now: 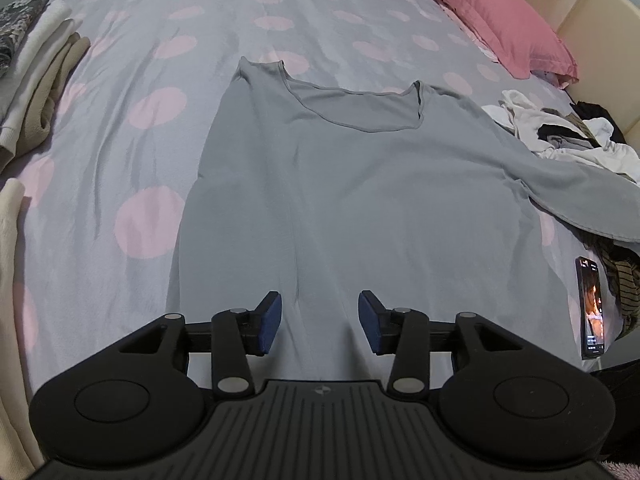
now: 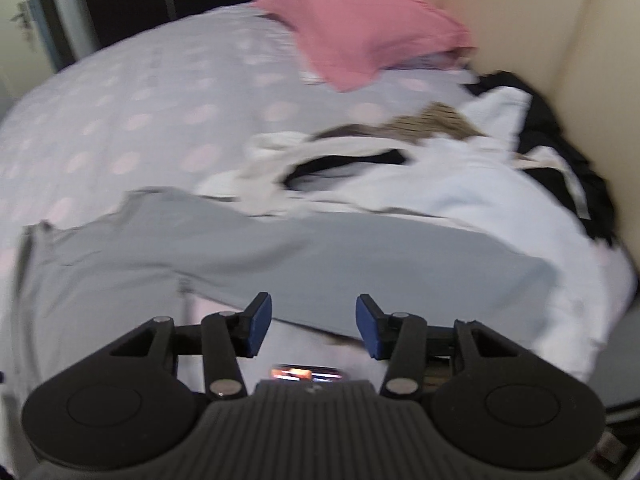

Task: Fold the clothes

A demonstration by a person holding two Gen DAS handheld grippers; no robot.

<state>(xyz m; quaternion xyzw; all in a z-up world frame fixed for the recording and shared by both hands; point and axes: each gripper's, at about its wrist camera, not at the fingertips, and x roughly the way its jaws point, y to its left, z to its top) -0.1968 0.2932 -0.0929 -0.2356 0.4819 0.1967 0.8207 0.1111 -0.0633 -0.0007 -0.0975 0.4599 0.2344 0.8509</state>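
Note:
A grey long-sleeved top [image 1: 340, 184] lies spread flat on the bed, neckline away from me, its right sleeve [image 1: 580, 196] stretched out to the right. My left gripper [image 1: 320, 320] hovers open over the top's lower hem, nothing between its blue pads. In the blurred right wrist view the same grey sleeve [image 2: 360, 256] runs across the middle. My right gripper [image 2: 314, 324] stands open just above the sleeve's near edge, with no cloth between its pads.
A pile of unfolded white, black and striped clothes [image 2: 460, 168] lies right of the top, by the cream headboard [image 1: 592, 20]. A pink pillow [image 1: 492, 12] sits at the back right. Folded clothes [image 1: 36, 80] are stacked at left. A lit phone [image 1: 590, 308] lies near the sleeve.

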